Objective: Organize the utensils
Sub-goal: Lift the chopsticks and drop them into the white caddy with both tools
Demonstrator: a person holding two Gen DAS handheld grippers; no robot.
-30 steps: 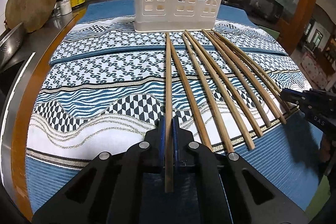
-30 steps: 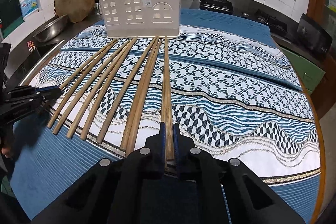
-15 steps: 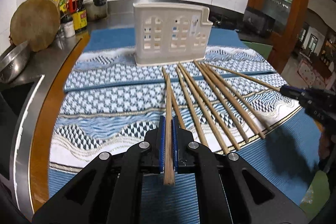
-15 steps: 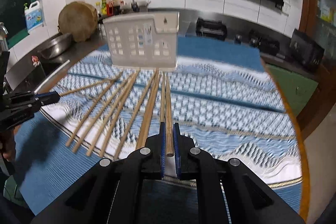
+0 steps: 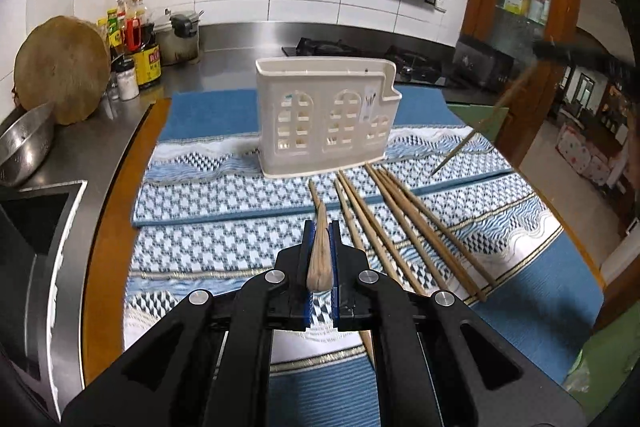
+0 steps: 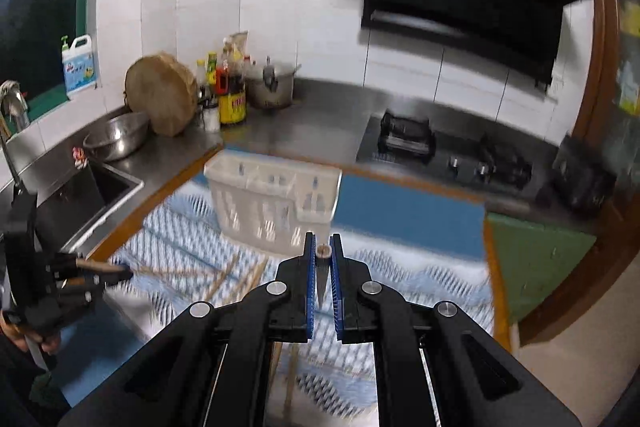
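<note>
- The left gripper [image 5: 320,259] has its two blue-padded fingers pressed onto one bamboo chopstick [image 5: 319,259], seen almost end-on, thick end toward the camera, tip pointing ahead and down toward the cloth.
- The right gripper [image 6: 321,267] pinches a second chopstick [image 6: 322,251] between its fingertips; its round cut end faces the camera and its thin end hangs down between the fingers. The left wrist view shows this same stick raised at a slant at the right [image 5: 480,125].
- On the blue-and-white patterned cloth [image 5: 208,247], six loose chopsticks [image 5: 404,227] lie fanned side by side, thin ends toward the holder, as far as the left view lets them be counted; the left gripper hides part of them.
- One cream plastic utensil holder [image 5: 326,119] with arched cut-outs stands upright on the cloth just beyond the fan; I see nothing inside it.
- One round wooden chopping block [image 5: 62,69] leans against the wall, with one steel bowl [image 5: 24,147] before it.
</note>
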